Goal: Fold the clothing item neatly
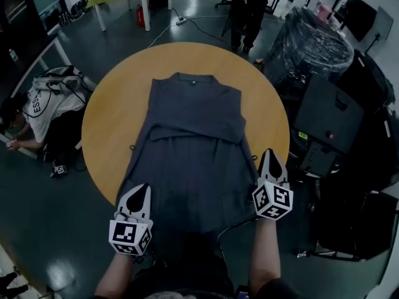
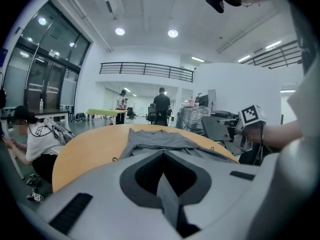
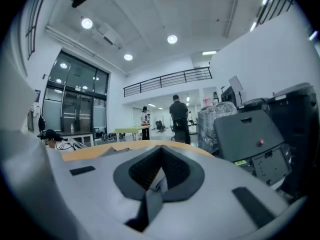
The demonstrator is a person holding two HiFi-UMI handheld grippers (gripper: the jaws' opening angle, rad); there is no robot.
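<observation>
Pinching the near hem at both corners: the left gripper point(image 1: 139, 195) is clenched on a fold of the grey garment point(image 1: 193, 136), and the right gripper point(image 1: 273, 162) is clamped on cloth at the right edge. Both gripper views show a strip of fabric squeezed between closed jaws. The garment lies flat on the round wooden table point(image 1: 109, 123), collar at the far side, hem at the near rim, with a layer edge running across its middle.

Handling guess: thin, soft, light cloth with no stiffness. It will likely sag between the two hold points and could slip from a shallow pinch. The hem corners look like the right place to hold, kept taut between them.

Around: a crouching person point(image 1: 37, 111) on the floor left of the table, a black wrapped bundle point(image 1: 312, 48) and a grey equipment case point(image 1: 327, 126) close on the right, and a standing person point(image 1: 249, 8) beyond the far rim. Only the garment is on the tabletop, so the fold path looks free.
</observation>
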